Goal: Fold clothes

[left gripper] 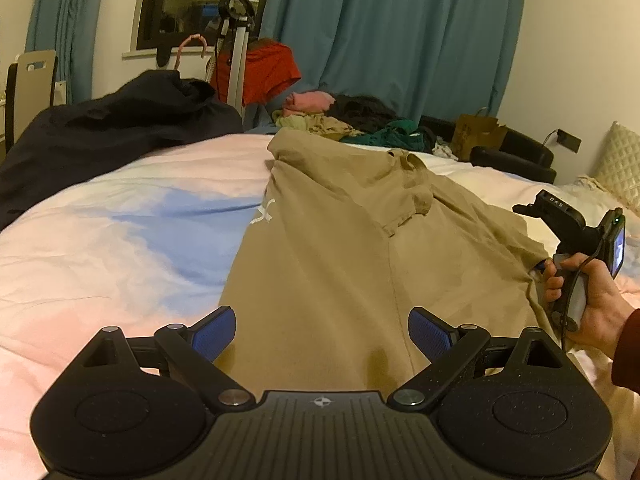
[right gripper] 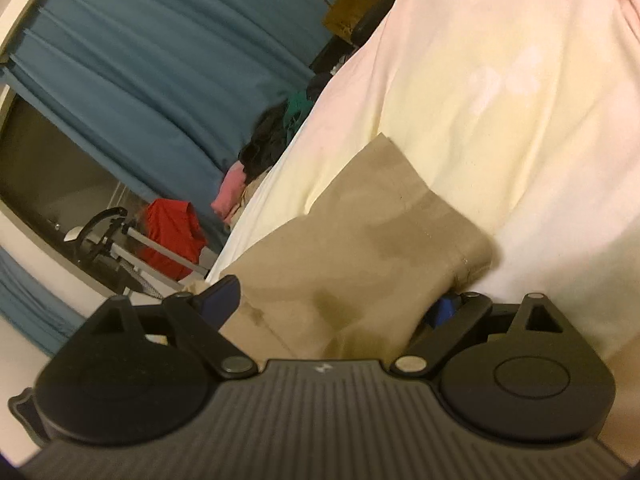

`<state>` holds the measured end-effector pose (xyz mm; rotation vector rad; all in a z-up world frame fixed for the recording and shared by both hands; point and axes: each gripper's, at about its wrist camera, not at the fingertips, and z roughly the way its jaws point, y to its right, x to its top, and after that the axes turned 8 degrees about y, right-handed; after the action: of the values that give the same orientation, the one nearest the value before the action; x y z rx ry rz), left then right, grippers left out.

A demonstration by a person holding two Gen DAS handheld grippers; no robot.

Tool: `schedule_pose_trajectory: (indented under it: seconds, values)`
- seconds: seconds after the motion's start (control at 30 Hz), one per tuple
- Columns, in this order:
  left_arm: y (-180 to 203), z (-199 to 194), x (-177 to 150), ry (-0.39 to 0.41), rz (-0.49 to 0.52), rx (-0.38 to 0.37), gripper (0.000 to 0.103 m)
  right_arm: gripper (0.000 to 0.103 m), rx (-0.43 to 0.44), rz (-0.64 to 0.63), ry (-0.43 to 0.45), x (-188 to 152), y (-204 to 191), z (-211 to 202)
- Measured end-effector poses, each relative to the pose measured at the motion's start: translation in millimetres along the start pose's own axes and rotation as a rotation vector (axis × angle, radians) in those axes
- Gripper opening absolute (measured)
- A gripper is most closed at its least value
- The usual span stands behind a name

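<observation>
Bed (left gripper: 100, 240): pink, blue and cream cover; it bears the tan shirt (left gripper: 340, 264), spread lengthwise down the middle
Far end of bed: heap of clothes (left gripper: 344, 120), pink, black, green, olive; a dark garment (left gripper: 104, 128) at the far left
Left gripper (left gripper: 322, 334): level over the shirt's near hem, blue pads wide apart, nothing between them
Right gripper (right gripper: 340, 304): tilted sideways, a fold of the shirt's sleeve lies between its fingers; whether they pinch it I cannot tell
Right hand (left gripper: 588, 304): wrapped round the gripper's handle at the shirt's right edge
</observation>
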<state>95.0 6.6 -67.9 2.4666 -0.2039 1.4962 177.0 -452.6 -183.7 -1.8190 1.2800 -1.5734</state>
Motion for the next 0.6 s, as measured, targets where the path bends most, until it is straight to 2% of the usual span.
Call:
schedule_pose_trajectory:
  seconds: [0.23, 0.3, 0.4, 0.43, 0.47, 0.5, 0.53, 0.6]
  values:
    - [-8.8, 18.8, -4.4, -0.016, -0.023, 0.048, 0.095, 0.094, 0.016, -0.055, 0.088, -3.3, -4.6, 18.5]
    - [-12.1, 22.4, -5.3, -0.02, -0.035, 0.057, 0.095, 0.086, 0.013, -0.08, 0.107, -3.5, -5.6, 24.8]
    - [-13.7, 27.8, -5.8, -0.026, -0.048, 0.068, 0.095, 0.071, -0.031, -0.148, 0.107, -1.7, -10.7, 35.2]
    - [-13.4, 29.6, -6.1, -0.024, -0.052, 0.066, 0.095, 0.06, -0.049, -0.166, 0.109, -1.5, -11.2, 36.7]
    - [-13.0, 31.3, -6.1, -0.025, -0.053, 0.066, 0.095, 0.041, -0.072, -0.173, 0.111, -1.4, -10.8, 37.1]
    - [-12.2, 32.9, -5.8, -0.03, -0.052, 0.069, 0.095, 0.029, -0.092, -0.175, 0.112, 0.9, -11.4, 36.8]
    - [-11.6, 33.6, -5.4, -0.032, -0.051, 0.068, 0.094, 0.011, -0.111, -0.175, 0.112, 3.8, -12.3, 36.5]
    - [-10.4, 31.1, -3.1, -0.021, -0.046, 0.063, 0.092, 0.009, -0.15, -0.177, 0.113, 9.6, -14.1, 35.9]
